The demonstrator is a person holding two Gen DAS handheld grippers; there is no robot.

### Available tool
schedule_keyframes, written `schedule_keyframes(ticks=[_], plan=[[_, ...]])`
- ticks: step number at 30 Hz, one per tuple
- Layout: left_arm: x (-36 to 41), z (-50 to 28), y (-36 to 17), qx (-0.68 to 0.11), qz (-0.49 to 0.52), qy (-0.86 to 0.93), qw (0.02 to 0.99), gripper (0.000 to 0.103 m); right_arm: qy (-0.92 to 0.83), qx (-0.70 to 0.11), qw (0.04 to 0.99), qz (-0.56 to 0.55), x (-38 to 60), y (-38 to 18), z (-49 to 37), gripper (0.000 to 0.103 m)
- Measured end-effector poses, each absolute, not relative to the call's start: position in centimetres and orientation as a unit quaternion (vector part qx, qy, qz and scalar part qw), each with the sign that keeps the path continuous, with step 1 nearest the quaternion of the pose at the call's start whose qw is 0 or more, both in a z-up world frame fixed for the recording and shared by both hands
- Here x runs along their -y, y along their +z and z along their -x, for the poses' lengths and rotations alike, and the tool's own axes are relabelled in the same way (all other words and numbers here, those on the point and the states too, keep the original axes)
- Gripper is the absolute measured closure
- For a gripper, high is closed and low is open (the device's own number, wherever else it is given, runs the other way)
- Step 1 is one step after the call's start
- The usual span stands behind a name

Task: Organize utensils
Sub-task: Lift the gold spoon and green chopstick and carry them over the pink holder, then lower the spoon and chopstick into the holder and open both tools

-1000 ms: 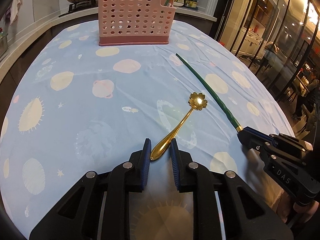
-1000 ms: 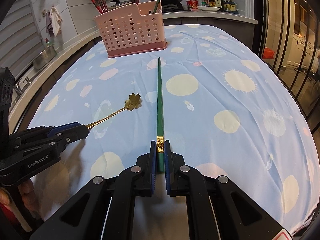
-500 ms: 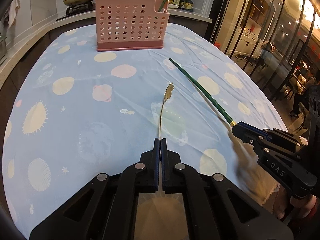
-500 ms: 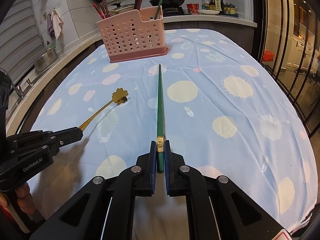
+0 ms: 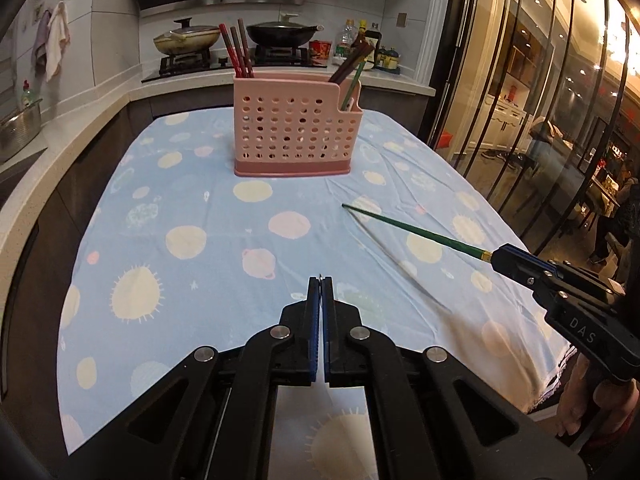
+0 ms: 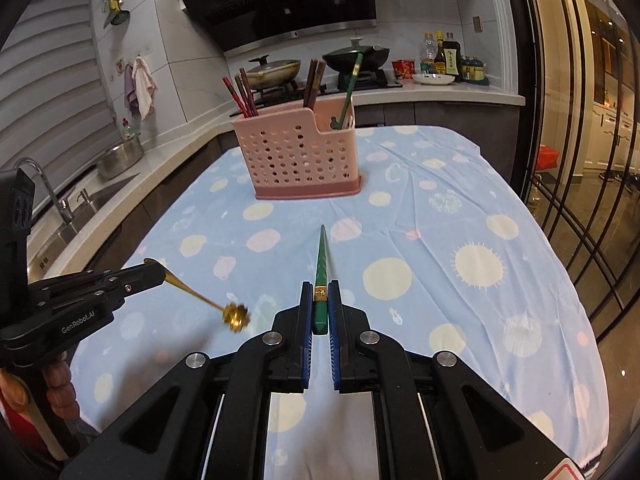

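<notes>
A pink perforated utensil holder (image 5: 294, 130) stands upright at the far end of the table; it also shows in the right wrist view (image 6: 300, 152), with red, brown and green chopsticks in it. My left gripper (image 5: 321, 280) is shut on a gold flower-bowl spoon (image 6: 236, 316), held above the cloth with its bowl hanging down; in the left wrist view only the handle tip shows between the fingers. My right gripper (image 6: 320, 296) is shut on a green chopstick (image 6: 322, 258), lifted and pointing toward the holder; it also shows in the left wrist view (image 5: 416, 232).
The table wears a blue cloth with pale dots (image 5: 256, 240). A counter with a sink (image 6: 80, 208) runs along the left. A stove with pans (image 5: 240, 40) is behind the holder. Glass doors (image 5: 540, 100) stand on the right.
Both grippers have risen off the cloth, carrying the spoon and the chopstick. The spoon now hangs bowl-down from the left gripper. The views tilt up toward the holder.
</notes>
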State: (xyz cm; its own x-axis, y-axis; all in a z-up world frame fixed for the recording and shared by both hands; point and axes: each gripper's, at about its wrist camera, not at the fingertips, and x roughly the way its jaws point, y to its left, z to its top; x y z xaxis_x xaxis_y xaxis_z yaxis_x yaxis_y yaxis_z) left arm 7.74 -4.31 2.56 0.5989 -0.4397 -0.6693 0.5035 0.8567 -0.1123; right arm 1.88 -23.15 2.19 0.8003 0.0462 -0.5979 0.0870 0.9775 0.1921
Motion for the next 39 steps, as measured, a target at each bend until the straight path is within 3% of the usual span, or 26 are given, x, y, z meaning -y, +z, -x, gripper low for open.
schedule_keyframes(ticks=[25, 39], plan=[[5.6, -15.9, 14.8, -0.226, -0.046, -0.256, 0.939, 0.102, 0.036, -0.165, 0.982, -0.079, 24.8, 17.5, -11.5, 0.096], [7.0, -21.4, 19.5, -0.186, -0.045, -0.246, 0.95, 0.102, 0.034, -0.128, 0.987, -0.088, 25.7, 23.6, -19.6, 0.096]])
